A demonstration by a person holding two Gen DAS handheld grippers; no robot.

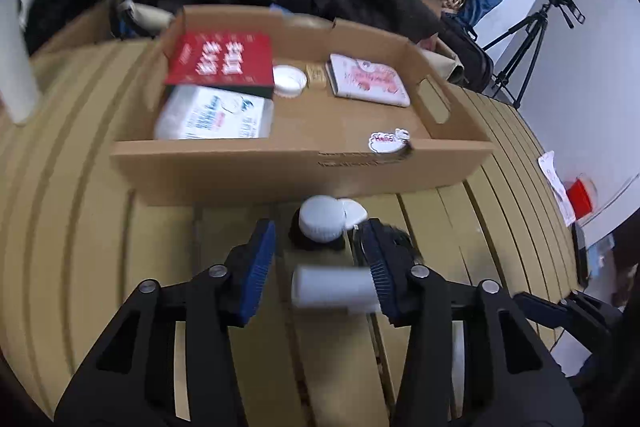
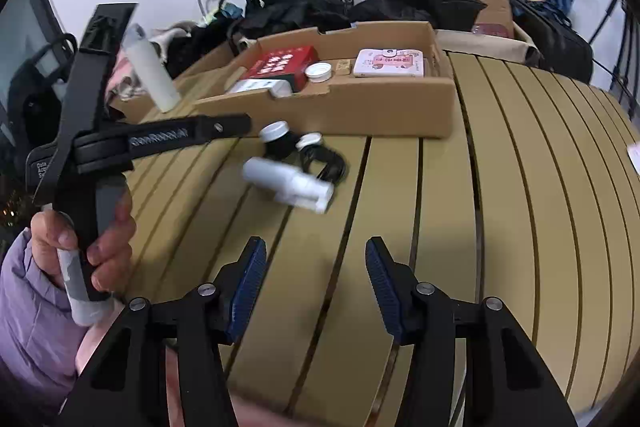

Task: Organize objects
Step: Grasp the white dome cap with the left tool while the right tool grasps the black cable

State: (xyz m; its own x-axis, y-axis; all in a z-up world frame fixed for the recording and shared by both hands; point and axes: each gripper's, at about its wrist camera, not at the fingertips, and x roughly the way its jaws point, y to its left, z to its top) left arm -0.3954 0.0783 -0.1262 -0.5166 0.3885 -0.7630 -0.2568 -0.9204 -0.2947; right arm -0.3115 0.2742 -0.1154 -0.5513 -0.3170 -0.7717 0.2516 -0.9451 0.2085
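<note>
Right wrist view shows the person's left hand (image 2: pixel 86 247), in a lilac sleeve (image 2: pixel 28 311), gripping the left gripper (image 1: pixel 320 267) by its handle, tilted down toward the slatted tan table (image 2: pixel 520 187). Its blue pads stand apart around a white plastic spray bottle (image 1: pixel 332 291) lying near the shallow cardboard tray (image 1: pixel 300 171); the right-hand pad is touching it. The right gripper (image 2: pixel 316 279) hangs open over bare slats.
</note>
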